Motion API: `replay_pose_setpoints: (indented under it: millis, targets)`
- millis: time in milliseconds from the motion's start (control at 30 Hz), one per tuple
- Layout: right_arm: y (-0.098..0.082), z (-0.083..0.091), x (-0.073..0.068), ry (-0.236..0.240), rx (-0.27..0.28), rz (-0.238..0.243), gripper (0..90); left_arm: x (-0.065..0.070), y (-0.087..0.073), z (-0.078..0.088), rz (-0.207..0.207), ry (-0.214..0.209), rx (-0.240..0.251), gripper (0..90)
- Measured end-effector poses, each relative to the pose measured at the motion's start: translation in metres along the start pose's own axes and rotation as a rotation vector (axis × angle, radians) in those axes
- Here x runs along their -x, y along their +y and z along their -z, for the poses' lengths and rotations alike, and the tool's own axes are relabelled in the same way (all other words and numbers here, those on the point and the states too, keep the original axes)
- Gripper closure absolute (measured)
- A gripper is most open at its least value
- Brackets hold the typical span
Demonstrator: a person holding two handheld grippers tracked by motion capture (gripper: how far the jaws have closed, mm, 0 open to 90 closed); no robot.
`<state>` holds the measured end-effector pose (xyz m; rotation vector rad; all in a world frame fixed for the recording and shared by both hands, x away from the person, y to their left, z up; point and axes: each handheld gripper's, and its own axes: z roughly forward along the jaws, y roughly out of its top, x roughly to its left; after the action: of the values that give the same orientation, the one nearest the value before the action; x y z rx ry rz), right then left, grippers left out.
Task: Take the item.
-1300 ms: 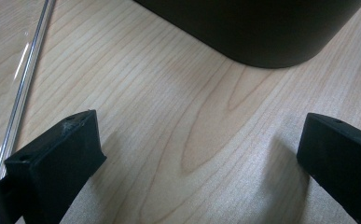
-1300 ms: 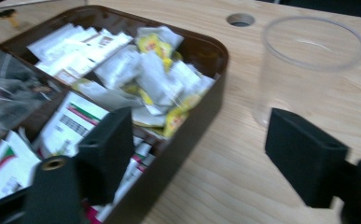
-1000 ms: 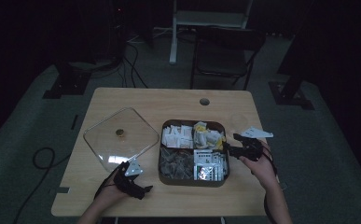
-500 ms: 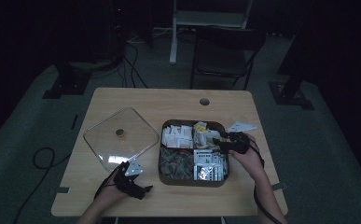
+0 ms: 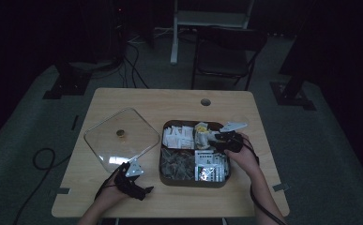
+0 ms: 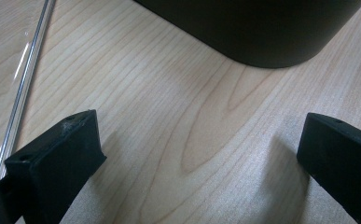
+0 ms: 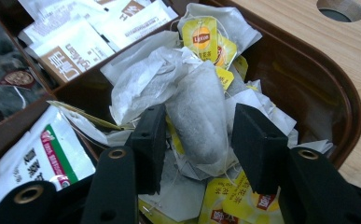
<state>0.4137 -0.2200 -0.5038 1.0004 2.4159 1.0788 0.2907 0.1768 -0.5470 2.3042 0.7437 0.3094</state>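
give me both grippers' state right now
left gripper: open, empty, over bare table.
right gripper: jaws have just been closing around a tea bag, not yet pressing it.
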Motion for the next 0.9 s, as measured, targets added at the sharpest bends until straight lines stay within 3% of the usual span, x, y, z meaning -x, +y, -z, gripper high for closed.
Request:
replay_pose_setpoints:
  millis: [133, 233, 267, 367, 600, 733, 900]
  targets:
    - [0.0, -0.001, 0.001, -0.013, -0.008, -0.004, 59.9, 0.0, 0.0, 0.0, 0.001, 0.0, 0.001, 0.3]
    - [-0.001, -0.002, 0.003, -0.019, -0.006, -0.021, 69.6, 0.0, 0.0, 0.0, 0.0, 0.0, 0.0, 0.3]
    - [-0.002, -0.001, 0.003, -0.009, -0.005, -0.037, 78.2, 0.0, 0.0, 0.0, 0.001, 0.0, 0.0, 0.3]
    - [-0.002, 0.001, 0.004, 0.006, 0.001, -0.064, 82.9, 0.0, 0.0, 0.0, 0.0, 0.0, 0.0, 0.3]
    - [0.0, 0.009, 0.003, 0.01, 0.009, -0.078, 84.1, 0.0, 0.0, 0.0, 0.0, 0.0, 0.0, 0.3]
    - [0.004, 0.017, 0.002, 0.039, 0.046, -0.1, 84.2, 0.0, 0.0, 0.0, 0.0, 0.0, 0.0, 0.3]
    - [0.012, 0.028, 0.001, 0.04, 0.082, -0.106, 84.2, 0.0, 0.0, 0.0, 0.0, 0.0, 0.0, 0.3]
